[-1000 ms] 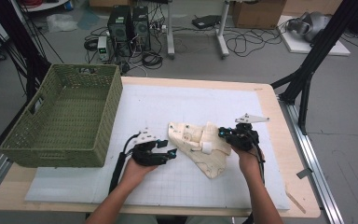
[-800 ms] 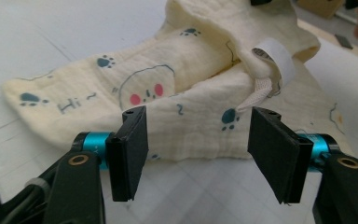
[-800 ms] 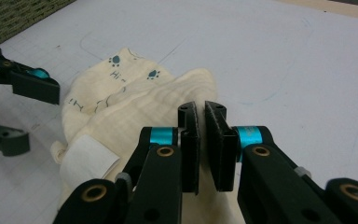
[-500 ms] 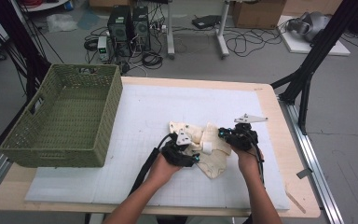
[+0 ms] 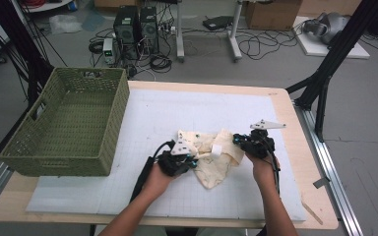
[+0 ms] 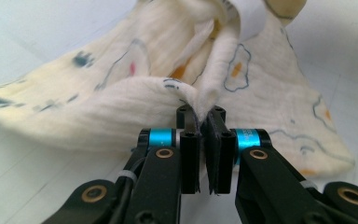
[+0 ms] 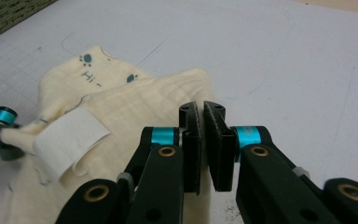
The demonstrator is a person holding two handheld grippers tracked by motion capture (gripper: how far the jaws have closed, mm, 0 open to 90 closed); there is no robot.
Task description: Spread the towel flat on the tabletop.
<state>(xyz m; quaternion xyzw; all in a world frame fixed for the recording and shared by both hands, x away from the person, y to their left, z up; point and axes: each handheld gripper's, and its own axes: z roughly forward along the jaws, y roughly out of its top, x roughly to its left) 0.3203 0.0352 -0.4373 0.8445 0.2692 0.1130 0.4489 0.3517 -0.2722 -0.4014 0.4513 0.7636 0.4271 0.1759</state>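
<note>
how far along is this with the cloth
Early. Done: both grips look set. The left hand-held gripper, whose jaws have just been closing, pinches a fold of the cream printed cloth; the right hand-held gripper is shut at its other edge. In hand: the cloth lies crumpled on the white mat. Left: probably folding it and moving it to the green basket, which holds nothing.

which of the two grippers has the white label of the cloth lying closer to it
The right gripper: the white label on the cream cloth lies just beside its jaws, while the left gripper pinches an edge farther off.
</note>
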